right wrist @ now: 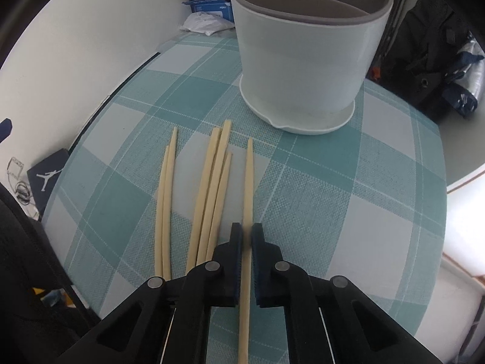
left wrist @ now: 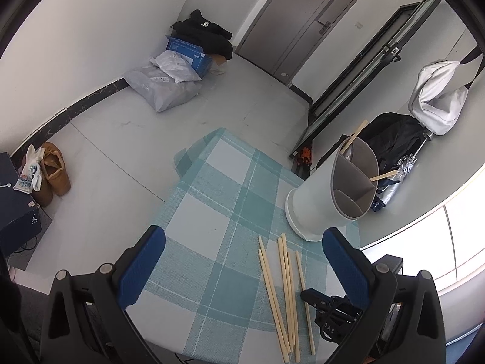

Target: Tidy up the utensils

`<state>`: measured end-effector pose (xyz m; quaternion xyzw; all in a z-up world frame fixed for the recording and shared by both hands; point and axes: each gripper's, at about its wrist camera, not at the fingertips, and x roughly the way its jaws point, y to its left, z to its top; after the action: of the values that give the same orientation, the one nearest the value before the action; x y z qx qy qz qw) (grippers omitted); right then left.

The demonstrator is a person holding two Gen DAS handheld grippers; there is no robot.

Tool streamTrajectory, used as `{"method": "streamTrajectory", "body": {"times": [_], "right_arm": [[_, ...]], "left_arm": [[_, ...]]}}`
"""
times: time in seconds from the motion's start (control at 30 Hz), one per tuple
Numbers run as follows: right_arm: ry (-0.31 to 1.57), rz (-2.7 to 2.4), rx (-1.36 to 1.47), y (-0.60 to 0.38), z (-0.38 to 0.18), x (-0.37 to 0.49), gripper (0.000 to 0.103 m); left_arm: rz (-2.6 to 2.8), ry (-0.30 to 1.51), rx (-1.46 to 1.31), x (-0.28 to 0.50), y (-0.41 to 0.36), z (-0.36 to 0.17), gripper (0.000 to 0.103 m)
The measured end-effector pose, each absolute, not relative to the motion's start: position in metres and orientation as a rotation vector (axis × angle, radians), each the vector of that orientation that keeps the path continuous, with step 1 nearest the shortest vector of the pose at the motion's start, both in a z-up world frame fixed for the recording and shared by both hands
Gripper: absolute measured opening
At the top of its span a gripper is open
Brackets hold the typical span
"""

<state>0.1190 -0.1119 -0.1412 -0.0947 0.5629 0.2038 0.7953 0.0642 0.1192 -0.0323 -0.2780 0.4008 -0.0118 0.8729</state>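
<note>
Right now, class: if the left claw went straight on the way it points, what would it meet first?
Probably the checked tablecloth: the open left claw tilts down at bare cloth, left of the loose chopsticks and the white holder. Depth is uncertain.

A teal-and-white checked cloth (left wrist: 212,200) is covering the desk. On the floor beyond, grey plastic bags (left wrist: 163,88) are lying against a blue box (left wrist: 188,51), with black clothing (left wrist: 203,33) piled on top. Brown boots (left wrist: 54,170) are standing by the wall beside a dark box (left wrist: 15,203). A grey door (left wrist: 306,21) is standing closed, and a white bag (left wrist: 436,97) is hanging over a black backpack (left wrist: 394,142).
</note>
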Motion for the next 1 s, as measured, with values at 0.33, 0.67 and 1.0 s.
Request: {"method": "streamTrajectory", "body": {"times": [0.33, 0.67, 1.0], "right_arm": [[1.277, 0.468, -0.208, -0.14, -0.133, 0.089, 0.009], [1.245, 0.47, -0.224, -0.116, -0.142, 0.13, 0.017], [1.207, 0.452, -0.282, -0.096, -0.142, 0.142, 0.004]], "left_arm": [[0.002, 0.825, -0.582, 0.067, 0.122, -0.03, 0.102], [0.037, 0.849, -0.547, 0.07, 0.123, -0.038, 0.102], [0.075, 0.933, -0.422, 0.078, 0.106, -0.059, 0.102]]}}
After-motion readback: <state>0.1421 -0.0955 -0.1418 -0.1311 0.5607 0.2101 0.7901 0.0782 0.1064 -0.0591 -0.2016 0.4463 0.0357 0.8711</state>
